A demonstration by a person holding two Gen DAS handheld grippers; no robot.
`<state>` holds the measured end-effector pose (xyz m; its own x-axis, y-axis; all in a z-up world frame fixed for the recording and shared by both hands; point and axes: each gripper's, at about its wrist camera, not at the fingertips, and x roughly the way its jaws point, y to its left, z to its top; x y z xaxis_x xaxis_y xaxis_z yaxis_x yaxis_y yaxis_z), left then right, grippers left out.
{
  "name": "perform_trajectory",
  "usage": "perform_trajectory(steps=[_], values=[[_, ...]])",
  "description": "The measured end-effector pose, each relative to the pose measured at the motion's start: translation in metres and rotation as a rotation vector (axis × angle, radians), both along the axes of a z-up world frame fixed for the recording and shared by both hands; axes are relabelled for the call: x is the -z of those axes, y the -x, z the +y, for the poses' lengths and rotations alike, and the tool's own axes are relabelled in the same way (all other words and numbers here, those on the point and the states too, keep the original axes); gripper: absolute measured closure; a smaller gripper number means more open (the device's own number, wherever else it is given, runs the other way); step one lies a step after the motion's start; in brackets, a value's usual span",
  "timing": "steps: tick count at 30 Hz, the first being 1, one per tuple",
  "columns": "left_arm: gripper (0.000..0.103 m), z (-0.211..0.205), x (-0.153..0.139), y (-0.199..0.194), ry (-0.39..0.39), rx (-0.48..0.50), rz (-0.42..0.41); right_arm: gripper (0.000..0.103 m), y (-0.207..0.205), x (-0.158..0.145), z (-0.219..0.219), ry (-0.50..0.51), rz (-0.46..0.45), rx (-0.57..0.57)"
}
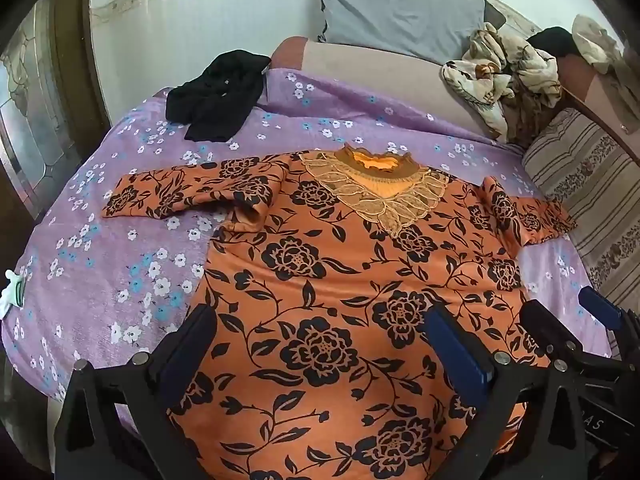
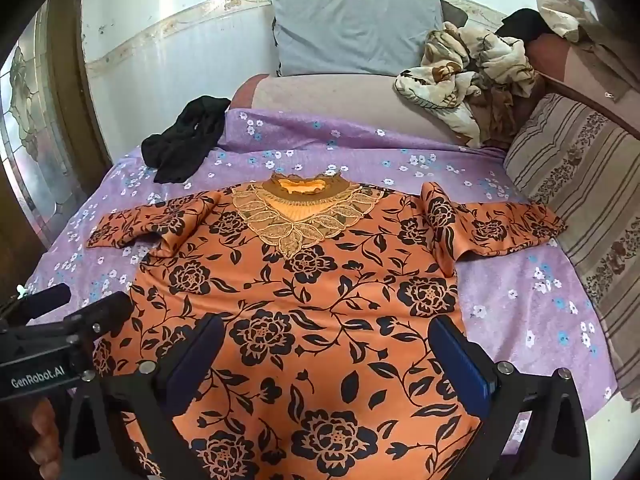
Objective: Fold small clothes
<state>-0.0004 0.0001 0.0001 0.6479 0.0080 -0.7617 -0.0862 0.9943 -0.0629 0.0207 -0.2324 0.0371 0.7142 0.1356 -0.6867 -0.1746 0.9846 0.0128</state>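
Observation:
An orange top with black flowers (image 1: 320, 264) lies flat, front up, on a purple flowered bedspread (image 1: 120, 272), lace collar at the far end and both sleeves spread out. It also shows in the right wrist view (image 2: 312, 300). My left gripper (image 1: 320, 340) is open above the top's lower half, holding nothing. My right gripper (image 2: 328, 352) is open above the same lower part, holding nothing. The right gripper shows at the right edge of the left wrist view (image 1: 576, 320). The left gripper shows at the left edge of the right wrist view (image 2: 76, 304).
A crumpled black garment (image 1: 216, 100) lies at the far left of the bed. A grey pillow (image 1: 400, 4) leans on the wall. A pile of beige patterned cloth (image 1: 500, 72) sits at the far right. A striped cushion (image 2: 592, 208) lines the right side.

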Motion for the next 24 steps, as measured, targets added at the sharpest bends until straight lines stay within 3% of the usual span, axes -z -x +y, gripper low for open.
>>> perform_trajectory(steps=[24], values=[[0.0,0.002,0.0006,0.0005,-0.003,-0.013,0.007,0.0,-0.0013,0.0011,0.0016,0.027,0.021,0.062]])
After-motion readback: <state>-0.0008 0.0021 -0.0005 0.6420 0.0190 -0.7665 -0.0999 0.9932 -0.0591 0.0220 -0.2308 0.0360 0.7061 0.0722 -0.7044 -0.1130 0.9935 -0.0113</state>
